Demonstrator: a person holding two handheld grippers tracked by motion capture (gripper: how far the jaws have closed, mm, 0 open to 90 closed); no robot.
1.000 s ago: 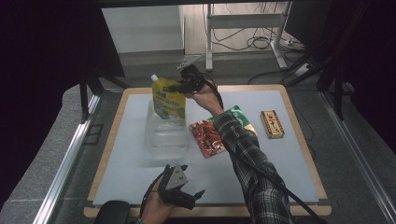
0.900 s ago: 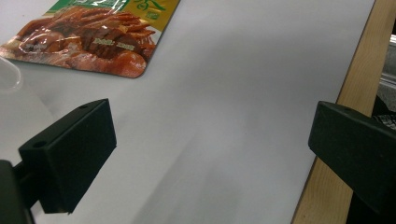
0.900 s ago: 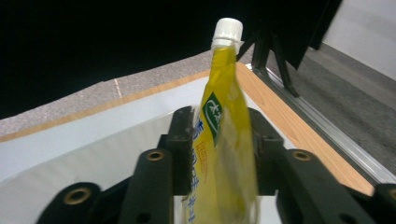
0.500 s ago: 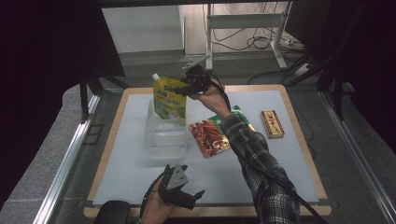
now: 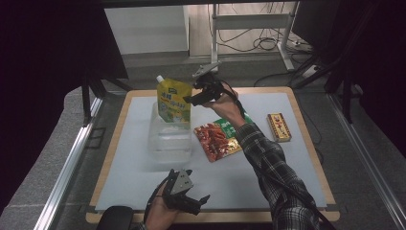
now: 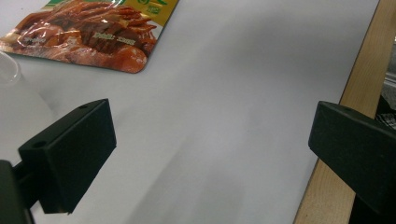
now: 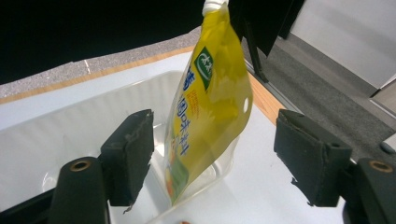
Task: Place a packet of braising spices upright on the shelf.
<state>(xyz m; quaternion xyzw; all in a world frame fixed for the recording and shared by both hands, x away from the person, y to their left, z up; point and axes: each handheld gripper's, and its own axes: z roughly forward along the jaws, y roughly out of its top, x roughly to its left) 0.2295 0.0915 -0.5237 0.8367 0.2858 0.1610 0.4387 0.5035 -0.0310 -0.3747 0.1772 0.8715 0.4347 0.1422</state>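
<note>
Yellow spout pouch (image 5: 174, 99) standing in clear tray (image 5: 170, 143), far-left part of tabletop (image 5: 268, 167).

Pouch upright, bottom inside tray's far end, leaning on its wall. Right tool (image 5: 195, 97) just beside it, jaws spread wide, pouch between them in the right gripper view but untouched. Red food packet (image 5: 215, 140) lies right of tray. Left tool (image 5: 194, 201) near front edge, jaws spread, empty.
</note>
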